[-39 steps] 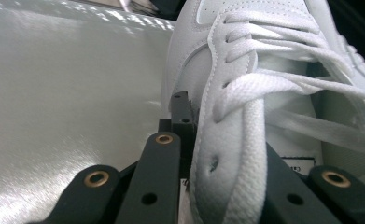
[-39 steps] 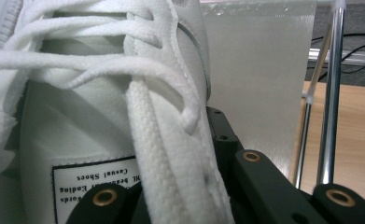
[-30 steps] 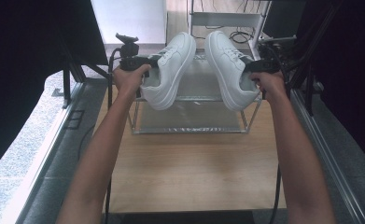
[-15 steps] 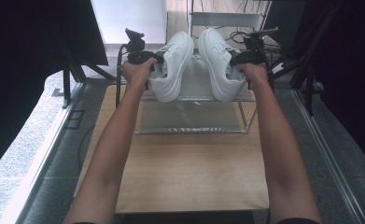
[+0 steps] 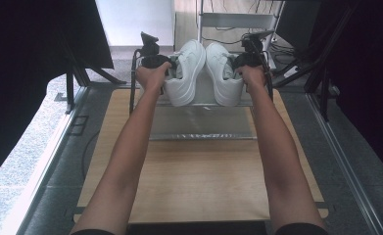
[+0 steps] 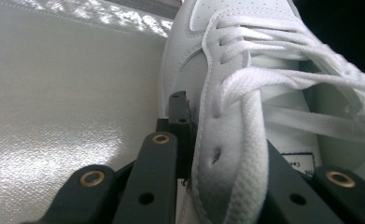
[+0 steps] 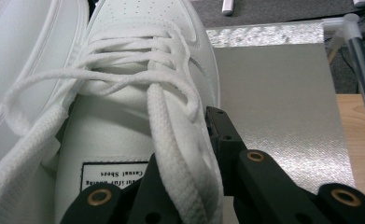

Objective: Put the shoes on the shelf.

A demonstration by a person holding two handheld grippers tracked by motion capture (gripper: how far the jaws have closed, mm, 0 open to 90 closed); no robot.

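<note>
On the upper shelf (image 5: 203,100) of the metal rack at the table's (image 5: 199,186) far edge, two white sneakers sit side by side, toes pointing away. The left gripper (image 5: 167,66) pinches the left sneaker's (image 5: 186,68) outer collar; the right gripper (image 5: 235,63) pinches the right sneaker's (image 5: 223,71) likewise, both sets of jaws having just been easing apart. To finish well, I'd release only once both soles sit flat. The rack's side posts (image 5: 131,83) crowd each hand, and loose laces (image 7: 101,77) could snag.
</note>
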